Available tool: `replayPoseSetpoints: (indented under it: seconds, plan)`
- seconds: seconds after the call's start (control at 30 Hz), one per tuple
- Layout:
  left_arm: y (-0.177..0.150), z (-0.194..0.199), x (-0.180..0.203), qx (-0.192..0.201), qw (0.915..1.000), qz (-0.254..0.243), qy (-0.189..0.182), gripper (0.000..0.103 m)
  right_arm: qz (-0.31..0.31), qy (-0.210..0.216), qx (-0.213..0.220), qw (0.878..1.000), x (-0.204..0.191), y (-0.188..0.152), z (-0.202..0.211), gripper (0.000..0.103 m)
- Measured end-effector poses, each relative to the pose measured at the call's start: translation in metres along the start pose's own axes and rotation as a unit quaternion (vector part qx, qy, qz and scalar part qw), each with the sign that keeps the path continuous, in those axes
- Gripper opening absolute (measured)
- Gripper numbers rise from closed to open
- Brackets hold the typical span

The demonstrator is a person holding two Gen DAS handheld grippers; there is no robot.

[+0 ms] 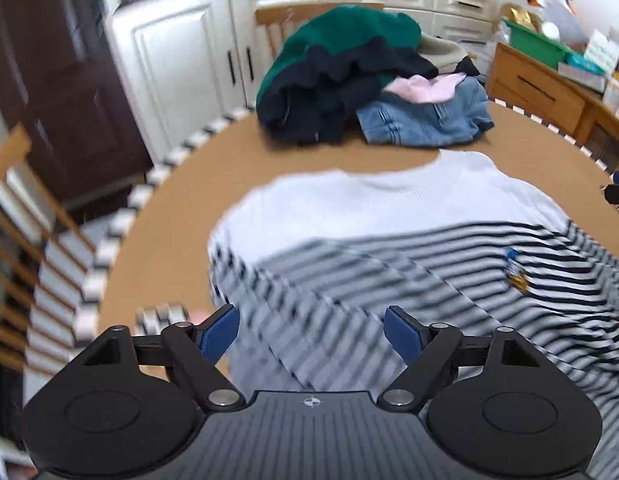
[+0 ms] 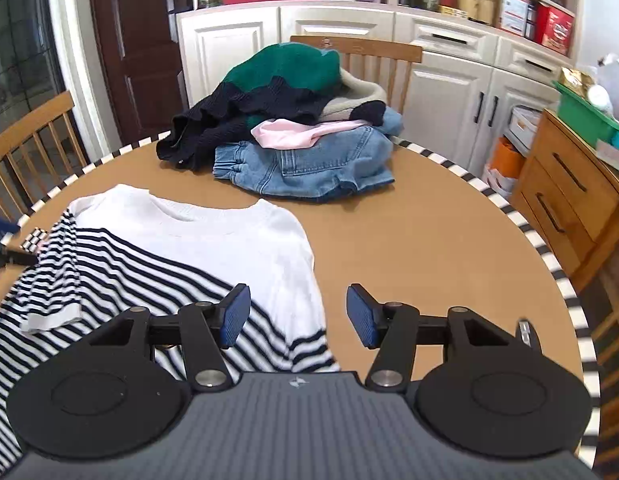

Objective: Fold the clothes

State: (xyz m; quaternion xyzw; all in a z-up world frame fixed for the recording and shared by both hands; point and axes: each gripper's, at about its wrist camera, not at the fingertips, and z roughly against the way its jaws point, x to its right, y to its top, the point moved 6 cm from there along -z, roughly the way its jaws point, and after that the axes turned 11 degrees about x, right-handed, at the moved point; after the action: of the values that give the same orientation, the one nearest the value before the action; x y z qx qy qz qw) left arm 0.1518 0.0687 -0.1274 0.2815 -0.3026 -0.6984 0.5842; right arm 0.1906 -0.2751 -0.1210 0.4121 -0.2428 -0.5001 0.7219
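I find my left gripper [image 1: 311,334] spread wide with nothing between its pads, poised over the striped sweater [image 1: 409,248] lying flat on the round table [image 1: 181,216]. My right gripper [image 2: 298,316] is likewise spread and empty, above the sweater's right edge. The pile of clothes [image 2: 293,128] sits well ahead of both.

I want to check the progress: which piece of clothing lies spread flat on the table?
The striped sweater, white on top with dark stripes; the other clothes sit in a crumpled pile behind it.
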Motion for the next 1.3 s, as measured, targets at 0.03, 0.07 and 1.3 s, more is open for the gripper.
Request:
replayPoseSetpoints:
  seconds: [0.03, 0.07, 1.3]
  plan:
    - [-0.008, 0.007, 0.004, -0.001, 0.9999, 0.011, -0.006, 0.067, -0.005, 0.004, -0.001, 1.000, -0.002, -0.001, 0.004, 0.056]
    - [-0.016, 0.014, 0.009, -0.002, 0.9997, 0.021, -0.011, 0.063, -0.009, 0.008, -0.002, 1.000, -0.004, -0.002, 0.009, 0.056]
    - [0.087, -0.156, -0.068, -0.020, 0.9997, 0.004, 0.015, 0.055, -0.002, 0.041, -0.050, 0.998, -0.001, 0.050, -0.190, 0.039]
